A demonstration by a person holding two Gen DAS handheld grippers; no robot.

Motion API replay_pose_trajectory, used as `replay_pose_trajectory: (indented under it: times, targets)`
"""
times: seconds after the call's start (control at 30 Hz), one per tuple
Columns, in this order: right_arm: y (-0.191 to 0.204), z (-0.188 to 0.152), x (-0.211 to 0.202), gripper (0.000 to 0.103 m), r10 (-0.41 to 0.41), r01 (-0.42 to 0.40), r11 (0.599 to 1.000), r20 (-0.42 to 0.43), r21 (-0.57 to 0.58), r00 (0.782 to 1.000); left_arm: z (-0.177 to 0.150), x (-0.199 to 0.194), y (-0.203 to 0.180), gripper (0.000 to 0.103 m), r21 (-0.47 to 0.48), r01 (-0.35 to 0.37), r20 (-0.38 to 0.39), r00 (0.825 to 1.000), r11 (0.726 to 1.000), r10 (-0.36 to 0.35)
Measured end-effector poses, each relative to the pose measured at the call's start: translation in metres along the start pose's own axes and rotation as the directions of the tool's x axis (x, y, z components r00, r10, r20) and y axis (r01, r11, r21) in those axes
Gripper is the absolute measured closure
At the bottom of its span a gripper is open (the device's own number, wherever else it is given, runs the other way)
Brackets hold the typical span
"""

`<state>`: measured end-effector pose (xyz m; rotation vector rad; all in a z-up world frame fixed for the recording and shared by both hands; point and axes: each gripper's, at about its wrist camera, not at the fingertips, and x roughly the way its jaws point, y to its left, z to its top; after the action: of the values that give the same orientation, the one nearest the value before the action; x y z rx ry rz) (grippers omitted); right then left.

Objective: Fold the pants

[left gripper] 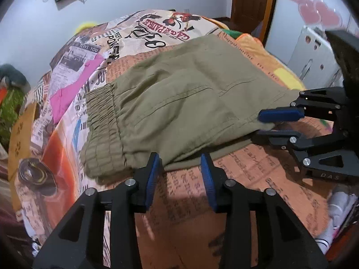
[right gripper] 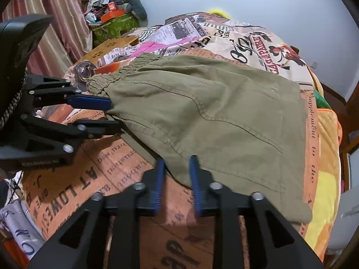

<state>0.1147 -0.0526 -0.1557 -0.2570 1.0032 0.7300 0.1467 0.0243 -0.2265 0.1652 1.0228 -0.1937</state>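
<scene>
Two claws work at the near edge of a pair of olive-green pants (left gripper: 179,89) that lie folded on a bed covered by a newspaper-print bedspread (left gripper: 258,179). From the left wrist view, the left claw (left gripper: 180,159) has its blue pads apart with the near hem of the pants between them; the pads sit on either side of the cloth's edge, and they do not visibly pinch it. The elastic waistband (left gripper: 101,130) bunches at the left end of the garment, close to that claw. At the right of the same view the right claw (left gripper: 267,123) reaches in sideways, one blue finger above the pants' corner and a black one below it, the cloth lying in the gap. From the right wrist view, the right claw (right gripper: 177,163) shows its two blue pads parted, with the lower corner of the pants (right gripper: 213,116) coming down between them; whether the pads press the fabric cannot be told. The left claw (right gripper: 112,114) enters from the left of this view, its upper blue finger against the cloth just below the waistband (right gripper: 125,74) and its lower black finger under the edge. Beyond the bed stand a striped curtain (right gripper: 56,11) and a heap of clutter (right gripper: 114,6) against a pale wall.
</scene>
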Motion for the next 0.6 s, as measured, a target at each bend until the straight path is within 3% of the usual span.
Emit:
replay_pose_trajectory:
  times: [0.07,0.3,0.43,0.6]
  targets:
    - [-0.007,-0.004,-0.009,0.067,0.006,-0.006,1.0,0.011,0.023,1.0,-0.003,-0.007,0.006,0.057,-0.023,0.005,0.01,1.0,1.0,-0.005]
    - [-0.044,-0.017,-0.046,0.067,-0.065,0.056,0.989,0.063,0.137,0.996,-0.004,-0.032,0.051,0.044,-0.155,-0.054,0.058,0.996,0.986,0.064]
    - [-0.078,-0.03,-0.068,0.067,-0.145,0.117,0.96,0.095,0.252,0.985,0.0,-0.032,0.078,0.041,-0.247,-0.065,0.057,0.995,0.967,0.082]
    - [-0.117,-0.048,-0.078,0.066,-0.242,0.199,0.901,0.064,0.386,0.968,0.002,-0.016,0.093,0.041,-0.322,-0.034,0.027,0.999,0.946,0.045]
